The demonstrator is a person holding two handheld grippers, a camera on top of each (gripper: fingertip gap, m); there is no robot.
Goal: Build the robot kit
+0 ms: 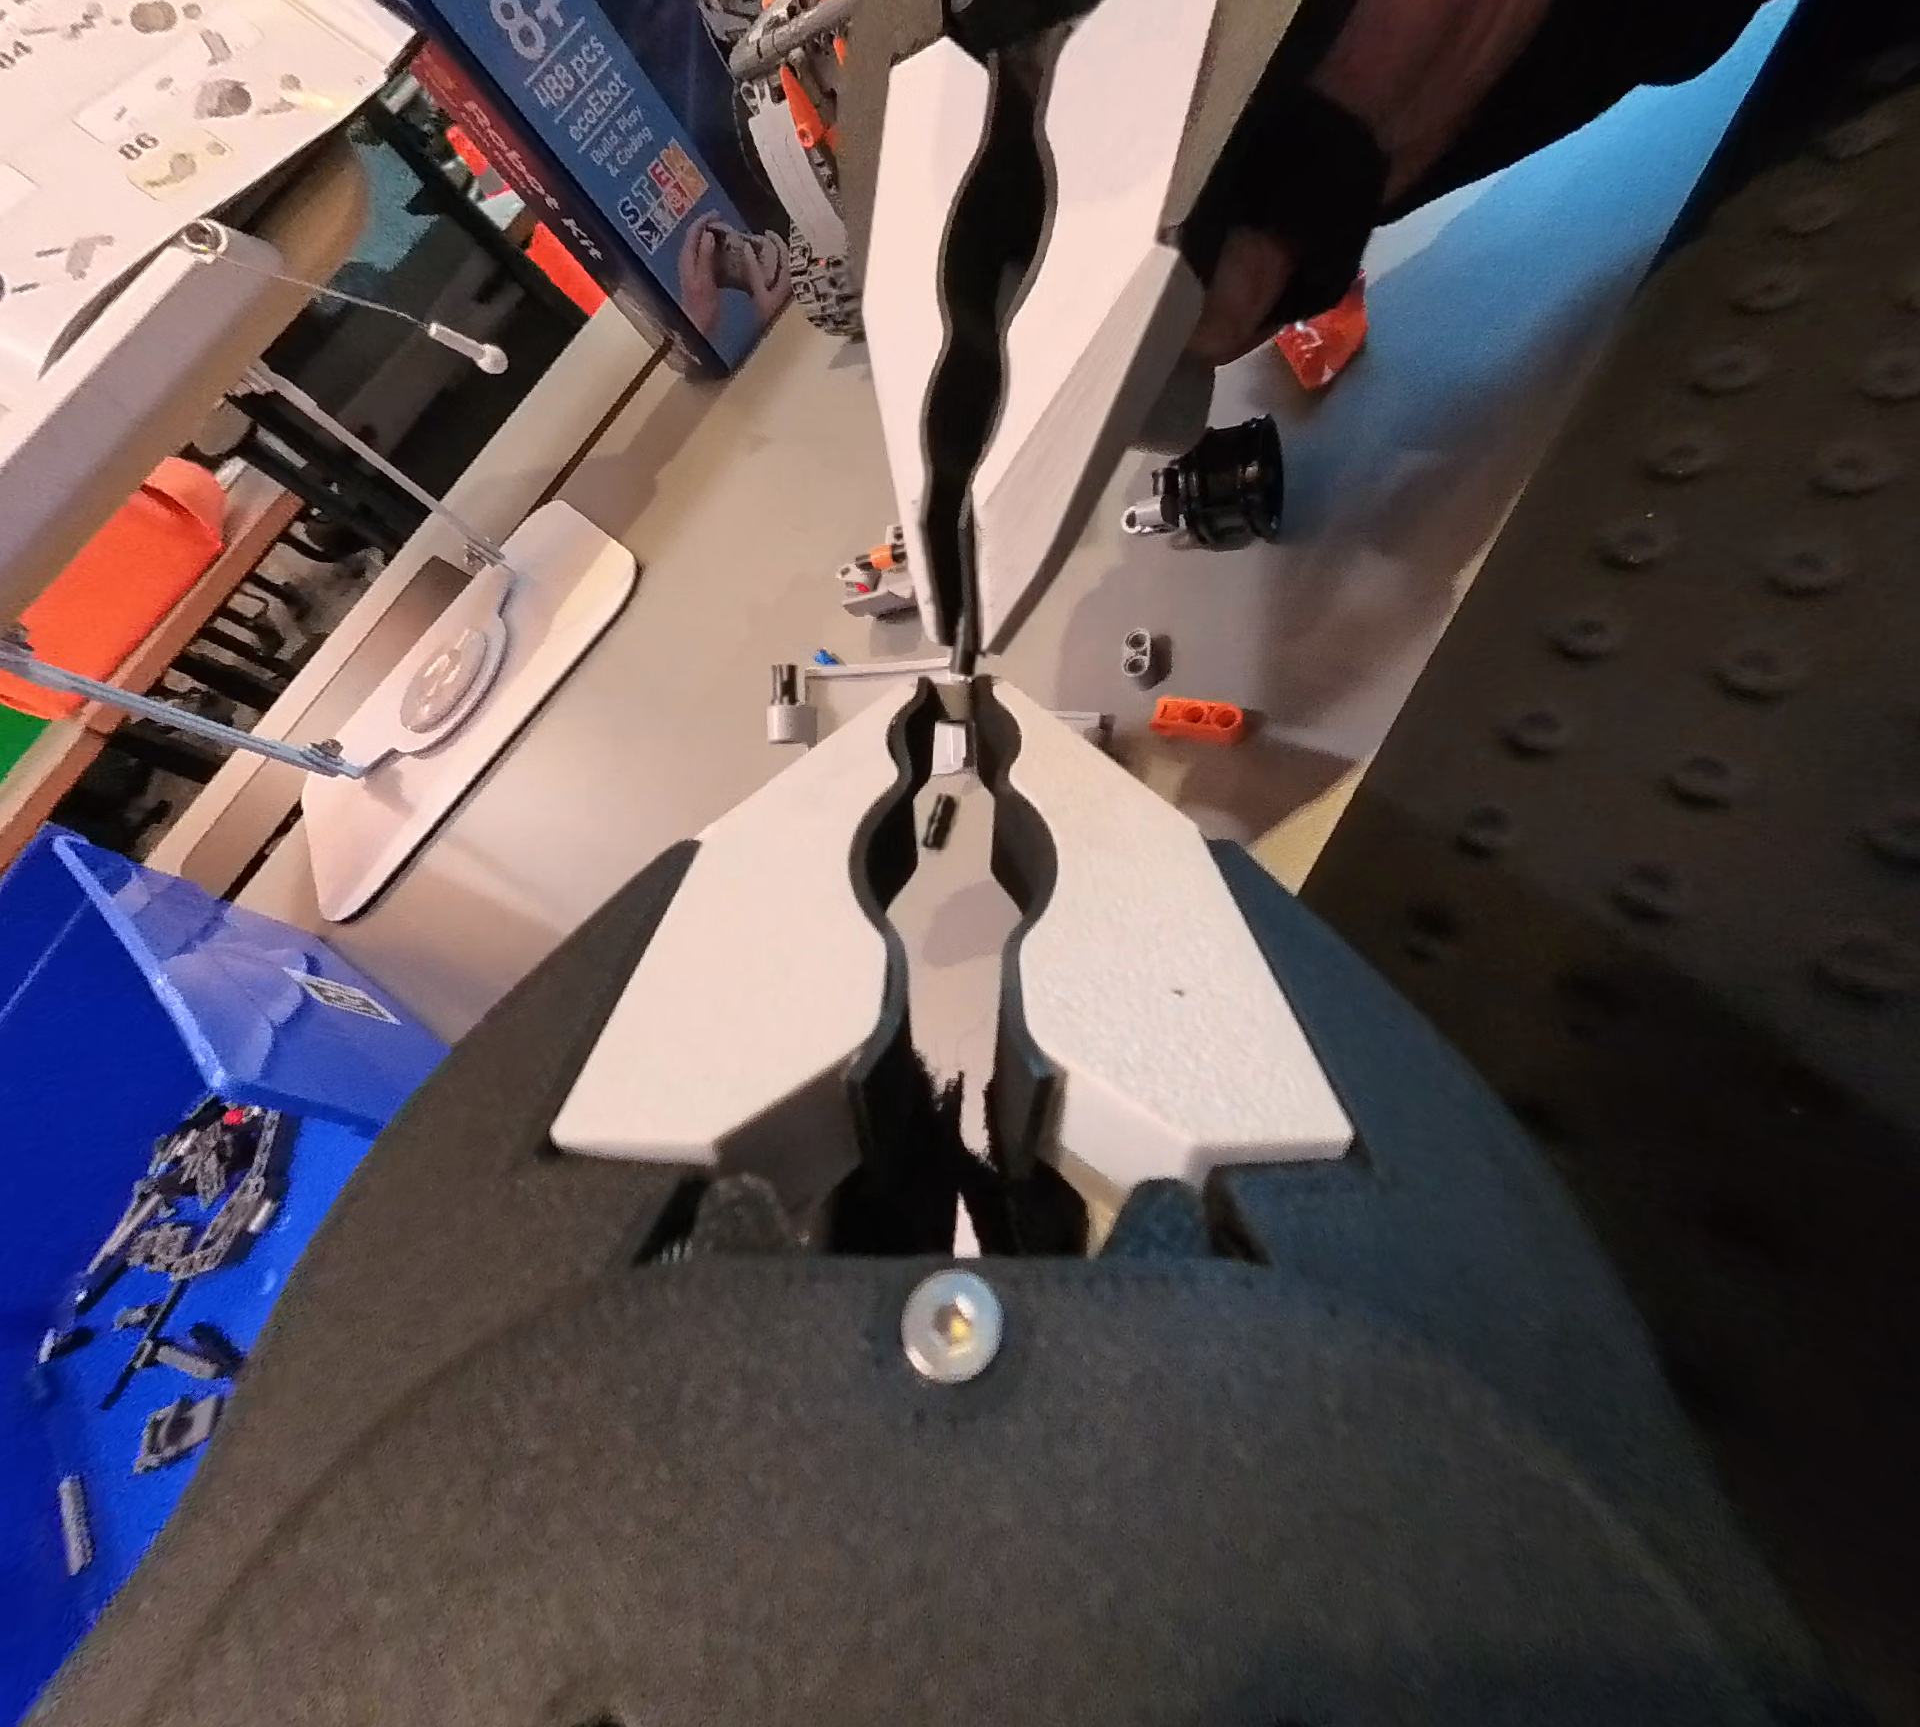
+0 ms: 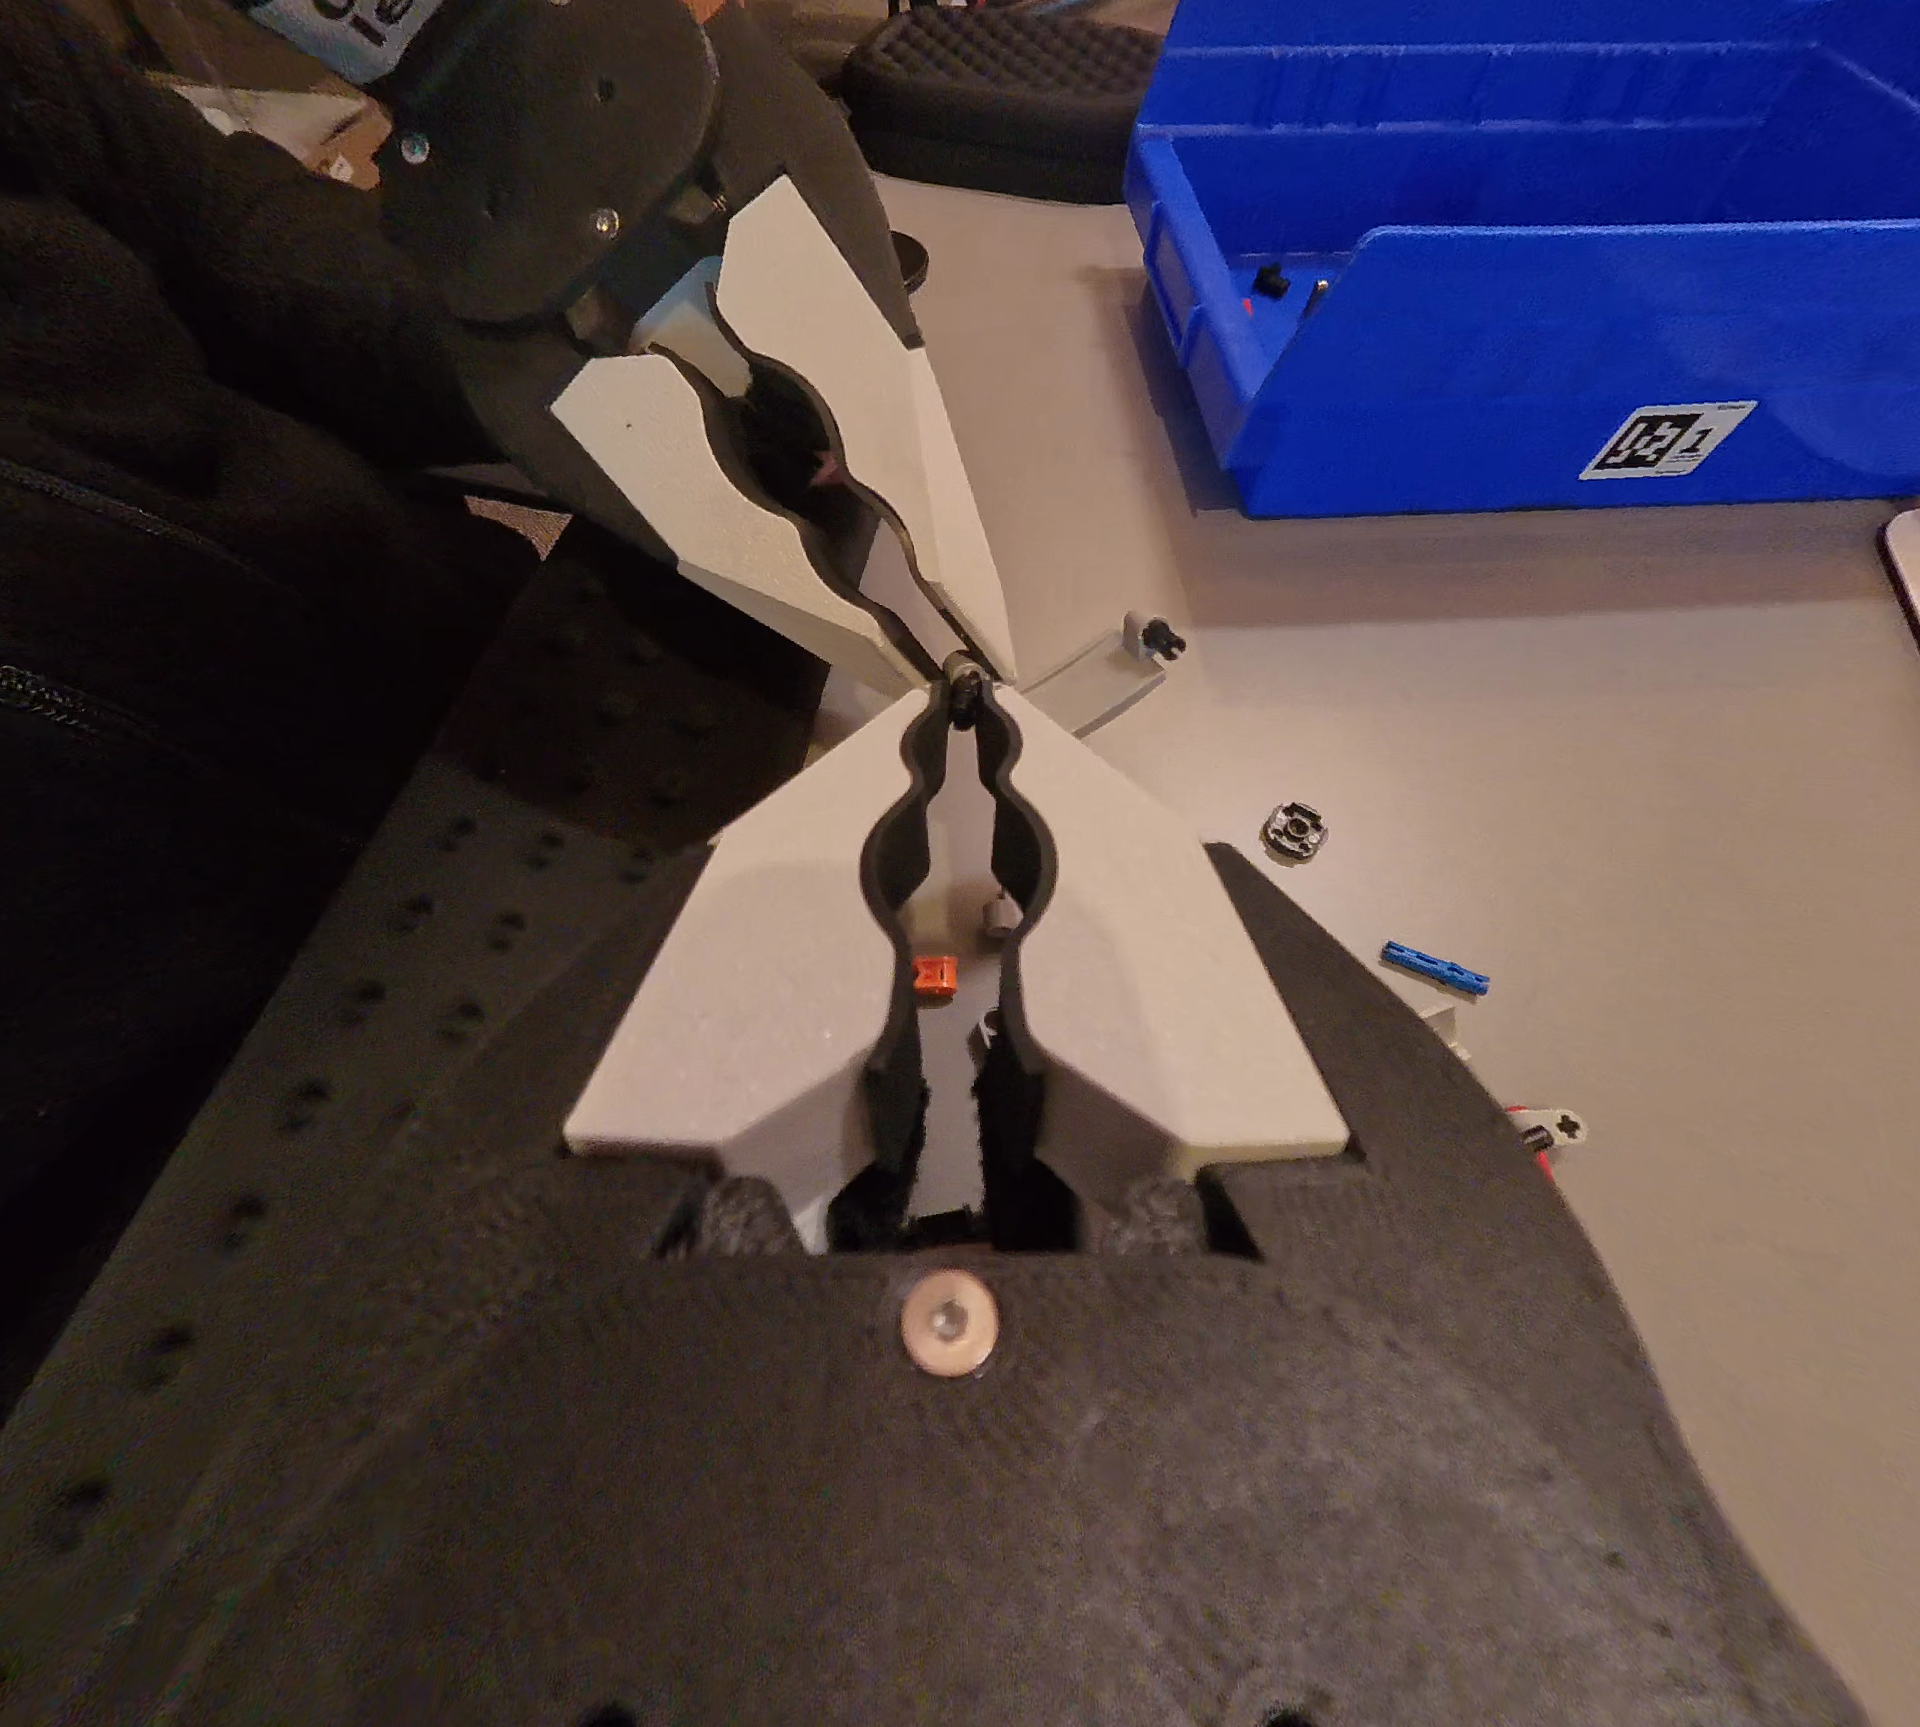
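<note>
My left gripper (image 1: 956,695) is shut on a small grey connector piece (image 1: 951,732), held above the grey table (image 1: 727,451). My right gripper (image 1: 964,643) comes down from the top of the left wrist view and meets it tip to tip. In the right wrist view my right gripper (image 2: 963,706) is shut on a short black pin (image 2: 966,709). The pin touches the grey piece (image 2: 956,667) held in the left gripper (image 2: 958,671), which comes in from the upper left. A gloved hand (image 1: 1278,243) holds the right gripper.
A blue bin (image 2: 1558,347) with small parts stands at the back right. Loose parts lie on the table: a grey beam (image 2: 1112,685), a black round piece (image 2: 1296,830), a blue axle (image 2: 1434,965), an orange brick (image 1: 1195,716), a black wheel (image 1: 1231,482). A blue kit box (image 1: 540,67) and a booklet stand (image 1: 468,690) are behind. Only a small space, under 4 cm, lies between the two pairs of fingers. The blue axle (image 2: 1434,965) lies around 12 cm away from my left fingertips.
</note>
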